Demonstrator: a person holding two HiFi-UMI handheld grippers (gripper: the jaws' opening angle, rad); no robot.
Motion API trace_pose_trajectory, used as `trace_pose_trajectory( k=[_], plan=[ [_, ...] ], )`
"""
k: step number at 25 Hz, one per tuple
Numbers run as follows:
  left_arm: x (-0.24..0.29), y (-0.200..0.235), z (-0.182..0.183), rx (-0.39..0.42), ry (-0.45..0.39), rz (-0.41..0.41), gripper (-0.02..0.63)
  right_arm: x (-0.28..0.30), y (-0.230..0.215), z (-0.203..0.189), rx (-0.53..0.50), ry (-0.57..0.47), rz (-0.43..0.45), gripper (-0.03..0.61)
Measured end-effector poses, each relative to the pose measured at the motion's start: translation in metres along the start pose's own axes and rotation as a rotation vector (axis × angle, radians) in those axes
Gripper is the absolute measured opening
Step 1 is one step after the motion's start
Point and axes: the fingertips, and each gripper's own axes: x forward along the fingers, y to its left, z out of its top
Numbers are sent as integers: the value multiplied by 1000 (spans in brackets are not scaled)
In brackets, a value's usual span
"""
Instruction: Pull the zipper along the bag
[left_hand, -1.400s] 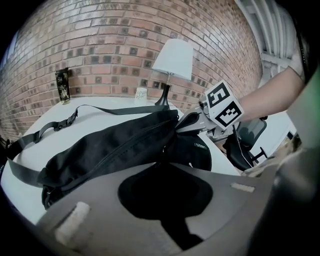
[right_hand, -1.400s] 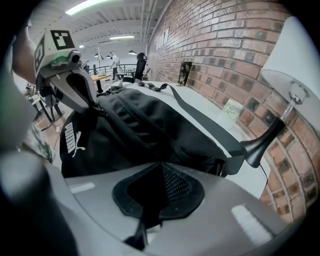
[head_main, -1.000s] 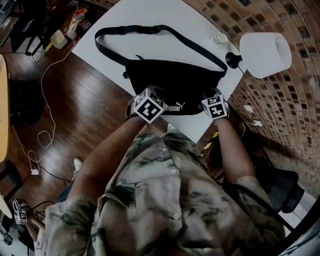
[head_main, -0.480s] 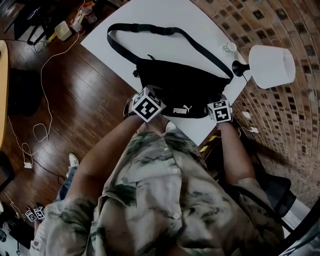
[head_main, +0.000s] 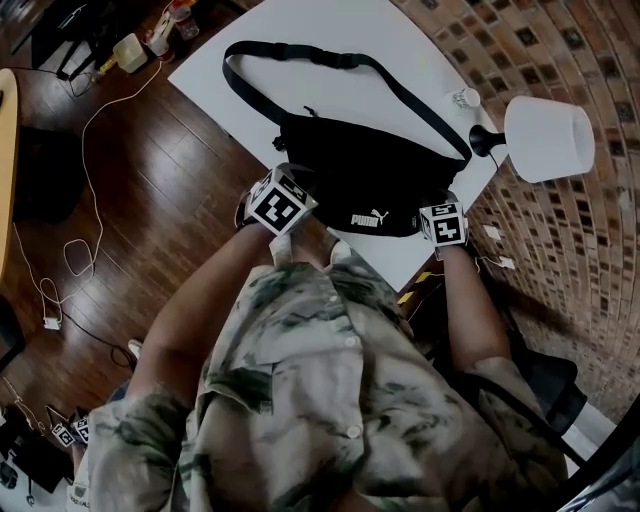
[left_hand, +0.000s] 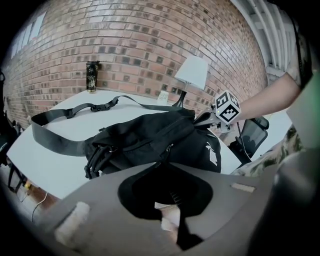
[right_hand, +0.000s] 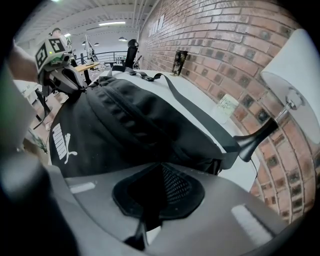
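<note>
**While one gripper pins the bag, the other pinches its zipper pull**

Where the person's patterned shirt (head_main: 330, 400) fills the bottom of the head view, both forearms reach out to the near edge of the white table (head_main: 340, 25). Each marker cube there covers the jaws beneath it, so that view says nothing of either grip.

In its own view the left gripper (left_hand: 167, 172) has its jaws drawn together on the black zipper pull (left_hand: 167, 154). The pull runs straight from the slider down into the dark gap, where its lower end is lost. The right gripper (right_hand: 159, 170) is clamped on the right-hand end of the black waist bag (head_main: 370, 175), with mesh fabric pinched between its jaws.

The bag lies along the table's near edge between the two grippers, its white logo facing the person. Whether the zipper's teeth stand apart behind the slider is too dark to tell.

Beyond the bag its strap (head_main: 300, 55) loops across the table, with a buckle partway along. A small white cup (head_main: 462, 97) and a lamp (head_main: 548, 138) with a white shade and dark base stand by the right corner. A dark can (left_hand: 91, 76) stands at the table's far edge before the brick wall (left_hand: 140, 45), its print unreadable.
</note>
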Motion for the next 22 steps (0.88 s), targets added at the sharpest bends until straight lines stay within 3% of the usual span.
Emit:
trace_pose_trajectory(
  k=[10, 13, 17, 22],
  plan=[
    [0, 6, -2, -16, -44, -10, 26, 2, 0, 2, 12, -41, -4, -1],
    [-7, 6, 3, -2, -81, 33, 41, -3, -1, 2, 61, -84, -6, -3],
    [-40, -6, 3, -17, -171, 133, 67, -28, -6, 2, 81, -223, -46, 124],
    [-91, -85, -31, -94, -275, 210, 66, -108, 23, -45, 90, -408, 8, 97]
  ],
)
